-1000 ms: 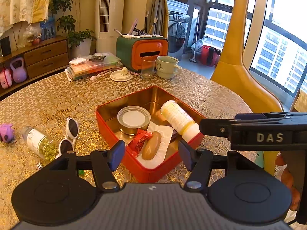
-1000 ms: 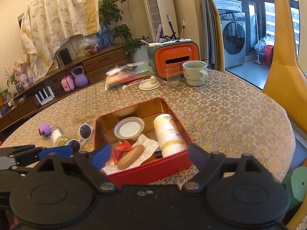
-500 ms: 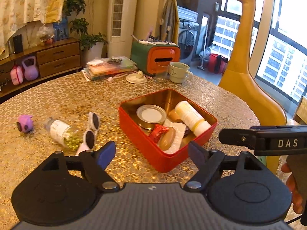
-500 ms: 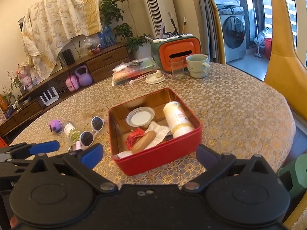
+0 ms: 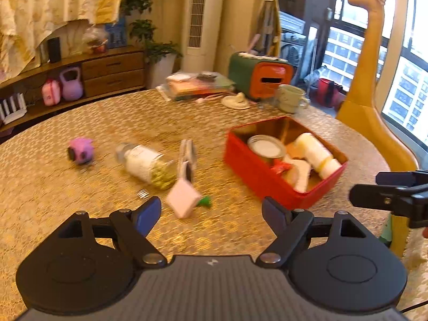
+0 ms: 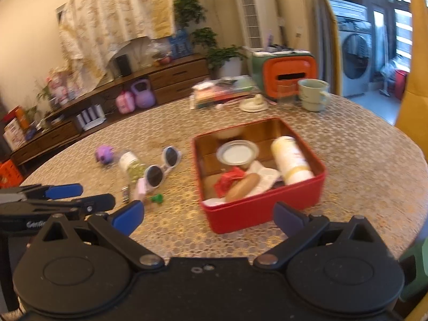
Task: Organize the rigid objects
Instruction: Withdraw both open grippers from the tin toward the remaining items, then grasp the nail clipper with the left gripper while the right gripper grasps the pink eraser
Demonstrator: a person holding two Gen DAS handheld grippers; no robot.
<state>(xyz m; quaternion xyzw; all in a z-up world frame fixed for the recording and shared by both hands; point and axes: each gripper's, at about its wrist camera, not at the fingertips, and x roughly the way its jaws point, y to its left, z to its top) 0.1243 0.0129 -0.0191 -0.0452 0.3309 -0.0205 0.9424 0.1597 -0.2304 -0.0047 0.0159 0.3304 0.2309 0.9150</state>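
We've pulled both grippers back and left of the red tin (image 6: 263, 214). The left gripper (image 5: 211, 214) and right gripper (image 6: 208, 218) have both widened over the last second and now stand wide with nothing between them. Loose items left of the tin: sunglasses (image 6: 160, 167), bottle (image 5: 148, 165), purple toy (image 5: 80, 151), pink square (image 5: 183, 198). Likely the pink square goes next, nearest the left gripper.

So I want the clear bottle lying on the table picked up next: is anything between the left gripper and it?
Partly. A pink square block lies just ahead of the open left gripper, near the bottle, and the white sunglasses lie beside the bottle toward the red tin.
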